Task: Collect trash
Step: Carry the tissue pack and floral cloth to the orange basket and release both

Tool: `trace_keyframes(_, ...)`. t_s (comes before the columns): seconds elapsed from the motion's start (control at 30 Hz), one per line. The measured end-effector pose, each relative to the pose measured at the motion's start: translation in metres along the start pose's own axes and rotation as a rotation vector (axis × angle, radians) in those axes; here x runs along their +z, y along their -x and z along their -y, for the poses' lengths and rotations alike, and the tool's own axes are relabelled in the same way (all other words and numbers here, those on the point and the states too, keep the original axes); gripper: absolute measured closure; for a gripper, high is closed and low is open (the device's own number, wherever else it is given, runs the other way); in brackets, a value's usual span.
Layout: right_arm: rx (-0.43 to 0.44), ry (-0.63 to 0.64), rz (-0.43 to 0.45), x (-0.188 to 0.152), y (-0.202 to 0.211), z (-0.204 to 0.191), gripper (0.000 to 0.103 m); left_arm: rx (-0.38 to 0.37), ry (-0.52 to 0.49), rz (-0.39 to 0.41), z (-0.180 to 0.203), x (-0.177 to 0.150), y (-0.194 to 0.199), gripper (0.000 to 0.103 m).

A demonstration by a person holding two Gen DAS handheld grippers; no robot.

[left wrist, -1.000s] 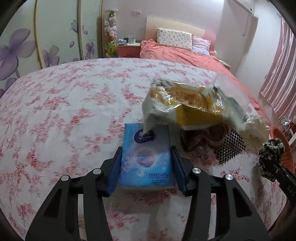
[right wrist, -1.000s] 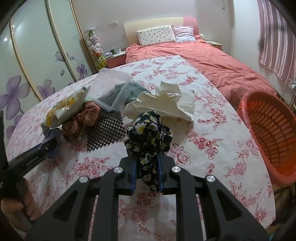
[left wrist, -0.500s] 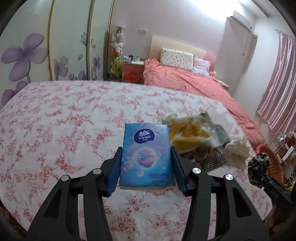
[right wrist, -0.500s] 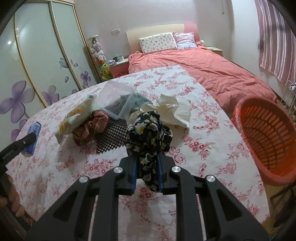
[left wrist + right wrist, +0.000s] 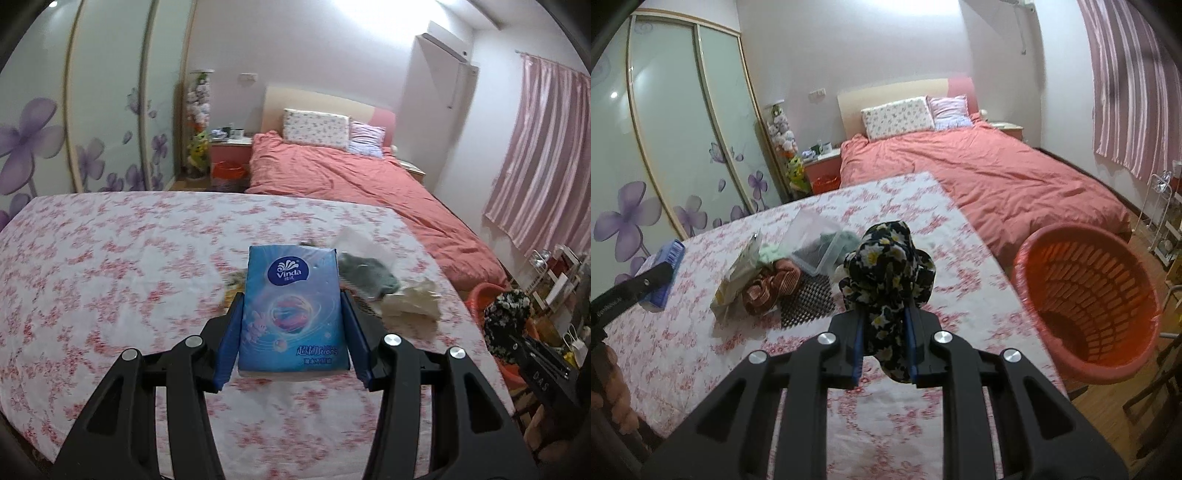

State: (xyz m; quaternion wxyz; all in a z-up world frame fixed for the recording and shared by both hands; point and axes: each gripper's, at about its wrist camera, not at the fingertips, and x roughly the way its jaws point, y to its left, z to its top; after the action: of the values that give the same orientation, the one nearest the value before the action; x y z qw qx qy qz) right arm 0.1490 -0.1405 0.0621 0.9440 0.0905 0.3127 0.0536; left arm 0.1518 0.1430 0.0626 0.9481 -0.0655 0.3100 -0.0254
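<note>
My left gripper (image 5: 291, 306) is shut on a blue Vinda tissue pack (image 5: 293, 306), held in the air above the floral tablecloth (image 5: 110, 266). The same tissue pack (image 5: 663, 273) shows at the left edge of the right wrist view. My right gripper (image 5: 884, 317) is shut on a bunched black cloth with yellow and white flowers (image 5: 888, 273), also lifted off the table. That floral cloth (image 5: 508, 317) appears at the right in the left wrist view. An orange plastic basket (image 5: 1089, 306) stands on the floor just off the table's right edge.
On the table lie a yellow snack bag (image 5: 738, 273), a brown checked cloth (image 5: 772, 288), a dark mesh mat (image 5: 809, 302), a clear plastic box with grey cloth (image 5: 823, 243) and crumpled white paper (image 5: 413, 302). Behind the table stands a bed with a coral cover (image 5: 979, 173).
Both grippers have risen away from the table with their loads. The tissue pack has come off the cloth, and the pile of items now looks smaller and farther below.
</note>
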Motion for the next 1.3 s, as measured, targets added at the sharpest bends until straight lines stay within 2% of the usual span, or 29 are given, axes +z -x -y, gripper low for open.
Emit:
trace_keyframes(0.43, -0.07, -0.06, 0.079, 0.014, 0.032, 0.056, 0.084, -0.148, -0.109, -0.014, 0.083, 0.0, -0.013, 0.052)
trace_keyframes(0.93, -0.161, -0.148, 0.127, 0.022, 0.051, 0.136, 0.084, -0.346, -0.218, -0.053, 0.191, -0.009, -0.039, 0.052)
trace_keyframes(1.3, -0.221, -0.229, 0.135, 0.021, 0.054, 0.194, 0.083, -0.456, -0.296, -0.075, 0.249, -0.018, -0.055, 0.052)
